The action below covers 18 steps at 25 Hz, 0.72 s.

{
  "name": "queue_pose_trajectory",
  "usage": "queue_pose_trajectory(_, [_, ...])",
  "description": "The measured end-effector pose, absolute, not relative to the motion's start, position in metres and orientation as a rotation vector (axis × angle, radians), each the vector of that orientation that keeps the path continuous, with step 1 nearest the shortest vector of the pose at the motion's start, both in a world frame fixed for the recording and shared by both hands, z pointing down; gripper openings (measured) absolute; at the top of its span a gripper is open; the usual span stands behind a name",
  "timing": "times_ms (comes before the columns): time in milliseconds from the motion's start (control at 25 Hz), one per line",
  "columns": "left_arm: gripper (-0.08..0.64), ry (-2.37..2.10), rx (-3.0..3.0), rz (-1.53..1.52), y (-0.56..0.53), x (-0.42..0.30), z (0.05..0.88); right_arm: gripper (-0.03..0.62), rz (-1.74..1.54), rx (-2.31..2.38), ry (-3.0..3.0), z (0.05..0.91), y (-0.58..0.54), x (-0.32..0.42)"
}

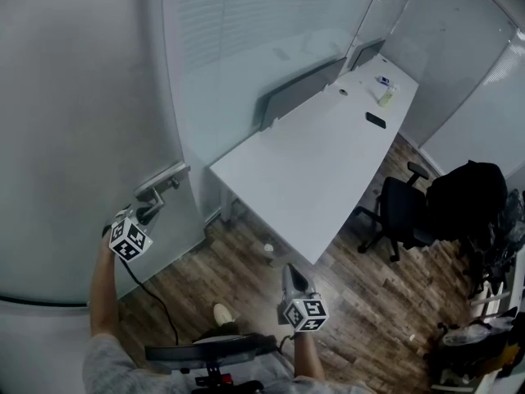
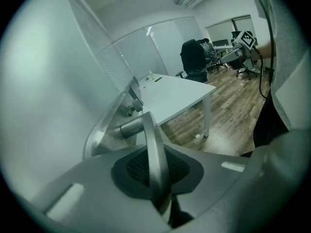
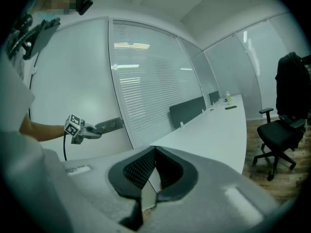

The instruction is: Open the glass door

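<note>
My left gripper (image 1: 148, 214) is clamped on the brushed-metal lever handle (image 2: 151, 144) of the frosted glass door (image 1: 74, 113), at the left of the scene. My right gripper (image 1: 294, 273) hangs near me, its jaws pressed together on nothing, just off the near end of the long white desk (image 1: 328, 162)

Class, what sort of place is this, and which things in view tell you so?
Probably an office meeting room: a long white table, a black swivel chair, frosted glass partition walls, and a glass door with a lever handle.
</note>
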<state>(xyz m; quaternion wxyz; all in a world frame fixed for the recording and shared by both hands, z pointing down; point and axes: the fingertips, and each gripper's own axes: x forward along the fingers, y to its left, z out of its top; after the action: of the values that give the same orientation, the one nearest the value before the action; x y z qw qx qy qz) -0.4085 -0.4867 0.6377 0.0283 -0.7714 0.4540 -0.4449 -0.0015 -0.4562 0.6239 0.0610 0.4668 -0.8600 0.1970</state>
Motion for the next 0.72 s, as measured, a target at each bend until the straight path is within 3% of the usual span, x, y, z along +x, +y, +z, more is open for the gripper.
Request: queue_pose_trajectory(720, [0.014,1.327,-2.379,-1.397,-0.467,-0.388,0.639,0.002,0.582,1.453,-2.595,0.62,-0.419,0.023])
